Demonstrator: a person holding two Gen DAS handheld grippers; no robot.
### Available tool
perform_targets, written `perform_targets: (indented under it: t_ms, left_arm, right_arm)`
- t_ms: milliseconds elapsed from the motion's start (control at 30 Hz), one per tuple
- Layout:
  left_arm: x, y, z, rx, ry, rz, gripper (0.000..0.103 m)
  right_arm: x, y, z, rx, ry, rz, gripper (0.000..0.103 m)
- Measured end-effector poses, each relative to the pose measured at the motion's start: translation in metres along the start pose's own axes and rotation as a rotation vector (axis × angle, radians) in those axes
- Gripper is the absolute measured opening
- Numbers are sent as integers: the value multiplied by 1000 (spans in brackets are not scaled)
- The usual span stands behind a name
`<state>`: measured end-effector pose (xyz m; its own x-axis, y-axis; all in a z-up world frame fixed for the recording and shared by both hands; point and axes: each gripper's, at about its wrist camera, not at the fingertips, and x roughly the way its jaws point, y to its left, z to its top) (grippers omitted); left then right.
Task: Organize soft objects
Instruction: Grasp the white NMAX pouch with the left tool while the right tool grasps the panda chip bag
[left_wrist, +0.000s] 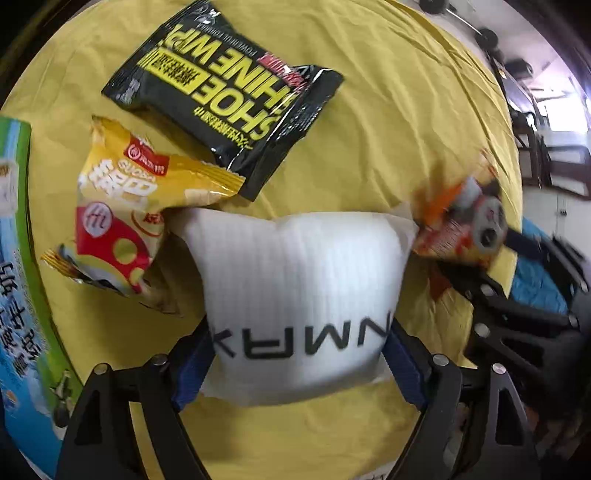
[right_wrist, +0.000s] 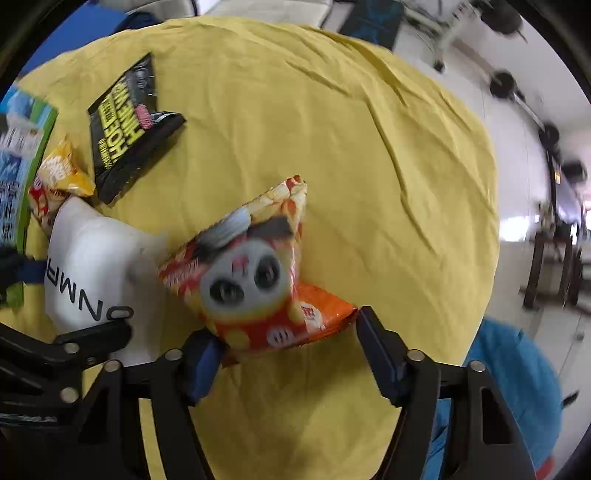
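A yellow cloth (right_wrist: 332, 147) covers the round table and carries everything. At its far left edge lies a large green-and-blue pack (left_wrist: 22, 277), only partly in view.

Next in size is the black wipes pack (left_wrist: 221, 96), lying flat on the cloth toward the far left, with yellow lettering on its face. Its near corner touches the yellow snack bag (left_wrist: 122, 221), which lies just right of the green-and-blue pack.

The white pouch (left_wrist: 299, 295), marked with black letters, sits near the middle of the left side of the cloth, its far left corner against the yellow snack bag. The left gripper (left_wrist: 299, 362) points steeply down over it, and its blue pads press the pouch from both sides, so the jaws are clamped on the pouch.

Just right of the pouch lies the orange panda bag (right_wrist: 255, 280), blurred in both views, its left corner touching or nearly touching the pouch. The right gripper (right_wrist: 284, 354) points down at it. Its left pad touches the bag's near left corner; the right pad stands just beside the bag's right corner, so the jaws are apart around the bag's near edge, not clamped.
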<state>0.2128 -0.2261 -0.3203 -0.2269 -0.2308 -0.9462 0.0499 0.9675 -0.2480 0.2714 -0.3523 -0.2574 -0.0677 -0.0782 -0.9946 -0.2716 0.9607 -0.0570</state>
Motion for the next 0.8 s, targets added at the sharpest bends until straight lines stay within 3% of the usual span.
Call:
perform_targets:
  t_ms: [67,167,367,400,433,500,633,800]
  left_arm:
    - [4,1,-4,-11,-25,2,82]
    - [10,-9,-26,21,-65,27,74]
    - [1,-20,-67,165,-62,132,72]
    - [2,-18,-79,189,-52,148,72]
    - [5,-17,-86,202,-48,161,72]
    - [13,-11,-97,227,-35,182,72]
    - [21,4,-103,184,-31,136,73]
    - [29,22,-102,159,-16,92,75]
  right_arm:
    - [1,-6,-4,56,8,23,35]
    - [1,-19,-17,171,39,60,35]
    - [8,-44,-72,519,148,229,36]
    - [9,-43,-82,552,160,239,37]
    - [8,-41,-91,572,158,256,45]
    - [4,-38,-101,558,139,247,79]
    - [-12,-30,-101,420,37,145,81]
    - [-24,-20,-77,171,-49,-25,81]
